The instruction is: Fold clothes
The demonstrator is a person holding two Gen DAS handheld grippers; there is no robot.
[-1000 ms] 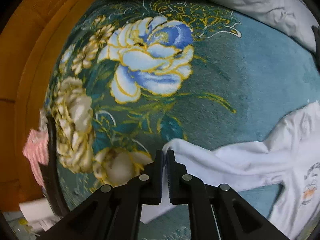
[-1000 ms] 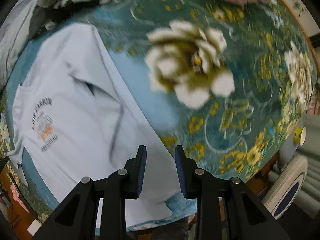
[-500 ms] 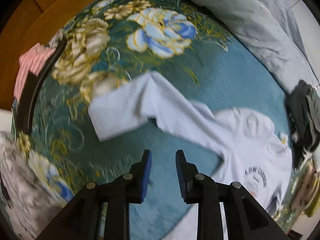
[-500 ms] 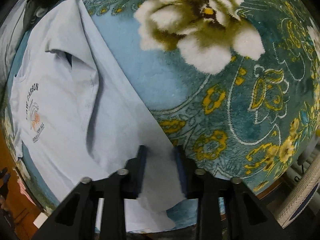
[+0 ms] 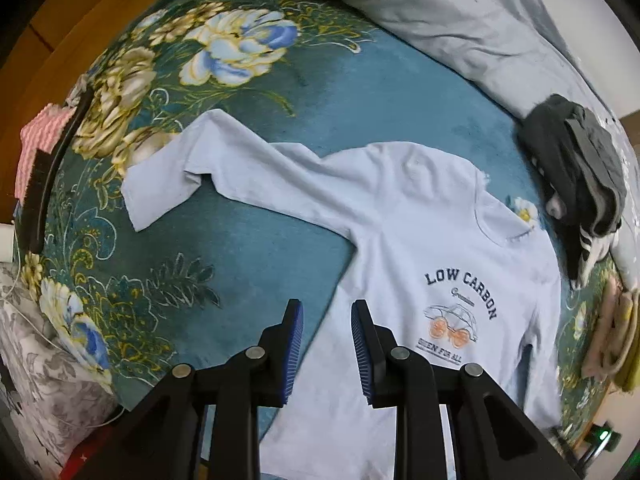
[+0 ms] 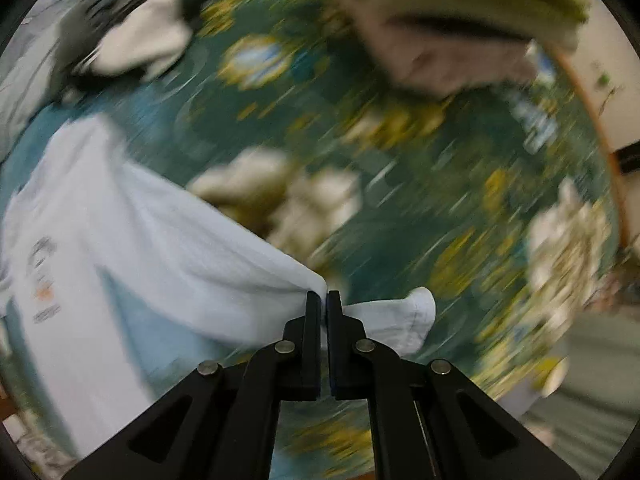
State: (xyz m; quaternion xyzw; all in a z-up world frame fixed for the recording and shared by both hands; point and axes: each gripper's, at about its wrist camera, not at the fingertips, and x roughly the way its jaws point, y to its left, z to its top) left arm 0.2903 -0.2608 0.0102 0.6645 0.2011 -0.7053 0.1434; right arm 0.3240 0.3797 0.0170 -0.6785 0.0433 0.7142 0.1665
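A white T-shirt (image 5: 404, 224) with a "LOW CARBON" print lies front up on a teal floral blanket (image 5: 280, 76). Its sleeve (image 5: 176, 168) stretches out to the left, flat on the blanket. My left gripper (image 5: 326, 312) hovers open above the shirt's side edge, with nothing between its fingers. In the blurred right wrist view, my right gripper (image 6: 323, 298) is shut on the white T-shirt (image 6: 132, 240) at its other sleeve, and the cloth is pulled taut and lifted off the blanket (image 6: 400, 208).
A dark garment pile (image 5: 576, 172) and a grey sheet (image 5: 460, 12) lie at the far side. Folded beige and yellow clothes (image 5: 612, 340) sit at the right edge. A pink cloth (image 5: 38, 140) and a wooden frame (image 5: 52, 12) border the left. Beige cloth (image 6: 440, 52) lies ahead of the right gripper.
My left gripper let go of the left sleeve, opened and drew back toward the shirt's body. My right gripper closed on the other sleeve and is lifting it with fast motion.
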